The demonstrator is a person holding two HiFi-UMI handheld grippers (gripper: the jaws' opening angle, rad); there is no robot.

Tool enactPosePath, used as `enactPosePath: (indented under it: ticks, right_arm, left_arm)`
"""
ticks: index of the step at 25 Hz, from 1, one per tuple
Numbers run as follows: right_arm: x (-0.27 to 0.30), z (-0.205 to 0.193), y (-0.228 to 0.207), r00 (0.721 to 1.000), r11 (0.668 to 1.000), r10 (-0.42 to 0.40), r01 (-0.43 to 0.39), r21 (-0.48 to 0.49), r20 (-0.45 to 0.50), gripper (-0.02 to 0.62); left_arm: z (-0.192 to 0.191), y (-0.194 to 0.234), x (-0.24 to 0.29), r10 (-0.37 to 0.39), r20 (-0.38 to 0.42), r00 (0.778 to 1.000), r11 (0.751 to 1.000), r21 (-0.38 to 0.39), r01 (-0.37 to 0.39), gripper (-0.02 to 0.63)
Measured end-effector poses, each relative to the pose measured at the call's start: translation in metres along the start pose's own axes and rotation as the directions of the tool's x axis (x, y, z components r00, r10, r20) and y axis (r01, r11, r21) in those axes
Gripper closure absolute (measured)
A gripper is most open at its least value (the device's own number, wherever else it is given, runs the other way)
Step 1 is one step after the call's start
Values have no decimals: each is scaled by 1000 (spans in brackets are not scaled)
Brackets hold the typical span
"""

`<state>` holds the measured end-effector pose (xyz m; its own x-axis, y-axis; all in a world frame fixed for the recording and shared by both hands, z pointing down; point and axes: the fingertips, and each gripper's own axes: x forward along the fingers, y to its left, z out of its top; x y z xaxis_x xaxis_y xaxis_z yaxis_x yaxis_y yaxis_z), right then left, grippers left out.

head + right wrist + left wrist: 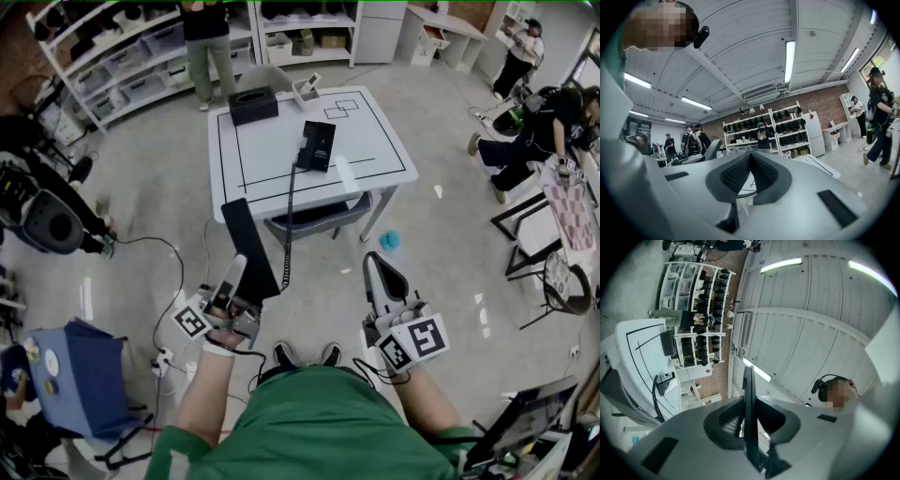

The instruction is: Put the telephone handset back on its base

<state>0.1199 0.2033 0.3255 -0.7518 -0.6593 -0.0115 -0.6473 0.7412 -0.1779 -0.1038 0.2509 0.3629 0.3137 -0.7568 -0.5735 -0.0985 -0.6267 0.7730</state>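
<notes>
Beyond a chair (pixel 317 219), base (pixel 317 145) on table (pixel 267 150); left tool (pixel 234 277) grips handset (pixel 247 234) — right tool (pixel 382 274) closed.

left claw (pixel 238 277) grips the black handset (pixel 246 234), its coiled cord (pixel 288 225) running to the base (pixel 317 145) on the white table (pixel 267 155).

The telephone base (pixel 317 145) sits near the middle of the bench (pixel 375 141), with a box (pixel 253 105) at the far left corner and a chair (pixel 319 220) tucked under the near edge. The handset (pixel 249 246) is off the bench, before its near left corner, between the jaws of the left gripper (pixel 234 277) (its cord (pixel 290 216) runs up to the base); the right gripper (pixel 380 272) is to its right.
</notes>
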Motion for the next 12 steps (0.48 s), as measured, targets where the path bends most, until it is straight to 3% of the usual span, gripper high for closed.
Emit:
enactPosePath:
  ticks: [12]
  right_arm:
    - [-32,16,-41,998,998,61,-61,17,16,573]
  left_arm:
    - [-45,-9,23,20,43,999,999,28,-22,520]
